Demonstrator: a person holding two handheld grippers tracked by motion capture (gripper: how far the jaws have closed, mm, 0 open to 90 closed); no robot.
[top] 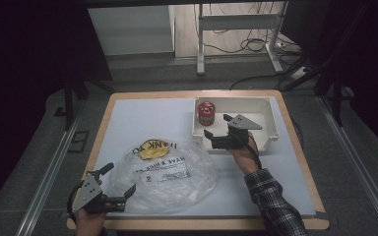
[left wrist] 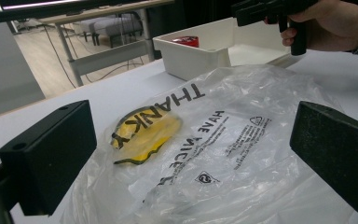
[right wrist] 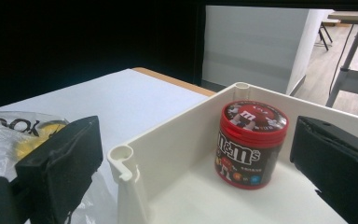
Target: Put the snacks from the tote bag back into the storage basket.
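While both jaws gape, left gripper (top: 109,186), right gripper (top: 211,136), one candy tub (top: 206,113), one tray (top: 270,129), one plastic bag (top: 170,172).

The clear plastic bag (left wrist: 205,154) carries black print reading "THANK YOU" over a yellow smiley and "HAVE A NICE" below it. The red tub (right wrist: 250,142) in the white tray (right wrist: 168,140) says "m&m's" on its side, with an "m" on the lid.
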